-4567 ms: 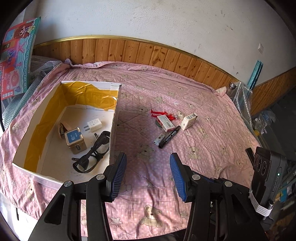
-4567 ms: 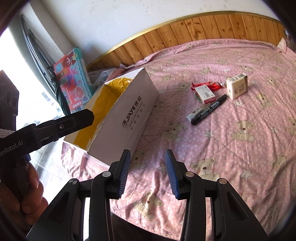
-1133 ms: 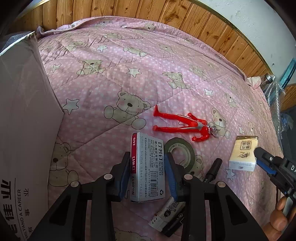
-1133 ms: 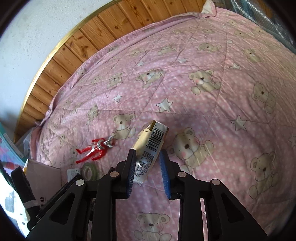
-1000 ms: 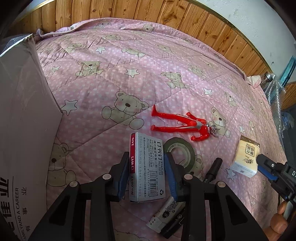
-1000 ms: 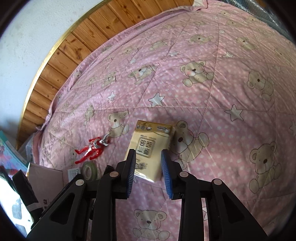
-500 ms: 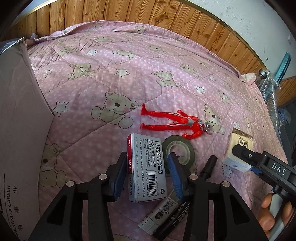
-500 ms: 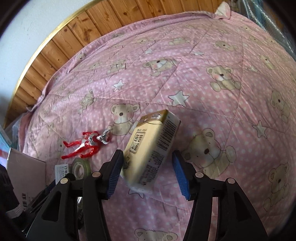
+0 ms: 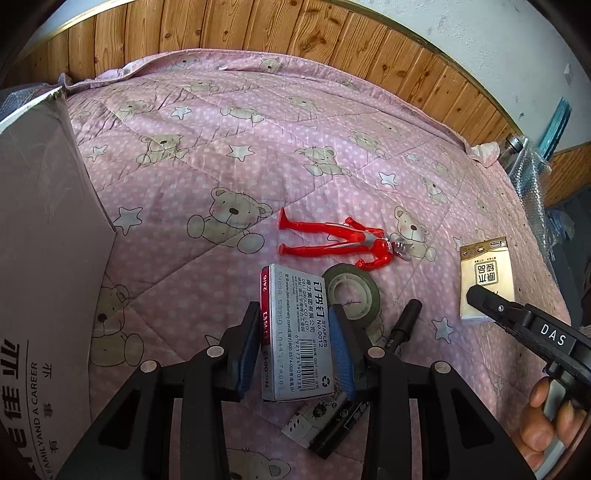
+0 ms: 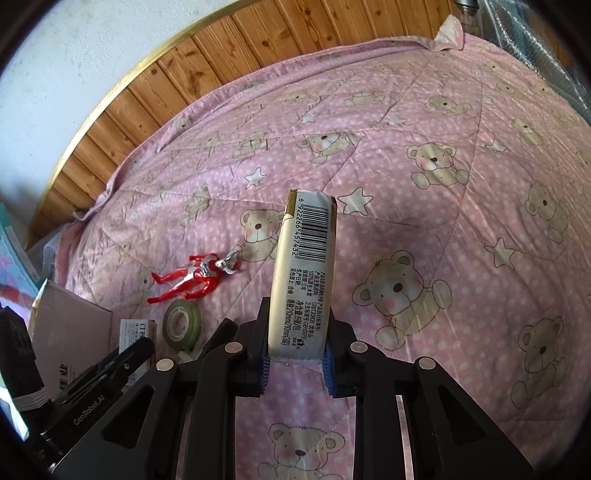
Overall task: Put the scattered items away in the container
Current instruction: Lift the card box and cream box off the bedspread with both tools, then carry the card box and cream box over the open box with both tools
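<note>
A grey staples box with a red edge sits between the blue pads of my left gripper, which is shut on it just above the pink bear quilt. My right gripper is shut on a cream tissue pack, held on edge with the barcode side up. In the left wrist view that pack shows at the right. A red toy figure, a green tape roll and a black marker lie on the quilt. The cardboard box stands at the left.
A small white printed item lies under the marker's near end. Wooden panelling runs behind the bed. A person's hand holds the right gripper's handle. Bubble wrap lies off the far right corner.
The right gripper closed on the tissue pack and turned it up on its edge. The left gripper's pads closed in against the staples box.
</note>
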A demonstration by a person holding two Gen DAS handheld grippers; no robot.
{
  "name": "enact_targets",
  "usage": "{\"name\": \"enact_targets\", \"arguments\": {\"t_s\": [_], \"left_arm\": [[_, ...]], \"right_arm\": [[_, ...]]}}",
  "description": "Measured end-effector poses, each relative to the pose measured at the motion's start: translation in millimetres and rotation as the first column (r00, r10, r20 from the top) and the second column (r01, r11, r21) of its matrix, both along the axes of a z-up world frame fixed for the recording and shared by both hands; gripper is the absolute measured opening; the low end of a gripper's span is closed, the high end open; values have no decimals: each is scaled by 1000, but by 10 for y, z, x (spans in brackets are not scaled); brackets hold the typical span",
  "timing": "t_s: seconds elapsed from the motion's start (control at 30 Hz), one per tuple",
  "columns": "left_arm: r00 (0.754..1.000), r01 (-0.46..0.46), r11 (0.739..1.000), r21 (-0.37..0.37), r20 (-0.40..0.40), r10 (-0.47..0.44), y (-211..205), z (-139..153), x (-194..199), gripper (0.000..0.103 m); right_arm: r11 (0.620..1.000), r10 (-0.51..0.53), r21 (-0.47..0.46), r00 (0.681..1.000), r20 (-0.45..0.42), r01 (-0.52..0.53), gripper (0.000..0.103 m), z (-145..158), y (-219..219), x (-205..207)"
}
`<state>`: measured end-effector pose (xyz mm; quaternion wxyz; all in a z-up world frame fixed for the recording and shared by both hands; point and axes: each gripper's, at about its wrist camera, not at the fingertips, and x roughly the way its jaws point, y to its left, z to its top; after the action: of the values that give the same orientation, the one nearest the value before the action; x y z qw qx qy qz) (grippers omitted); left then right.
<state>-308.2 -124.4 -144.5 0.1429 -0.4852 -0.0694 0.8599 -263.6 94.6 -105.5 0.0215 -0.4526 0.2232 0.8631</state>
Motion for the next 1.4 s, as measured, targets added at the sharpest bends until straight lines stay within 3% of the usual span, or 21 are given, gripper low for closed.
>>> {"name": "enact_targets", "arguments": {"t_s": [0.6, 1.03, 1.4], "left_arm": [[999, 18, 1000, 19, -40, -17, -207, 396, 803, 38], [995, -22, 1000, -8, -93, 22, -404, 760, 1445, 38], [986, -46, 999, 14, -159, 48, -640, 1028, 1985, 38]], "right_arm": [[994, 113, 14, 993, -34, -113, 23, 263, -562, 945], [978, 199, 75, 977, -79, -194, 23, 539, -1024, 1602], [965, 253, 98, 960, -123, -242, 23, 722, -1347, 2072]]}}
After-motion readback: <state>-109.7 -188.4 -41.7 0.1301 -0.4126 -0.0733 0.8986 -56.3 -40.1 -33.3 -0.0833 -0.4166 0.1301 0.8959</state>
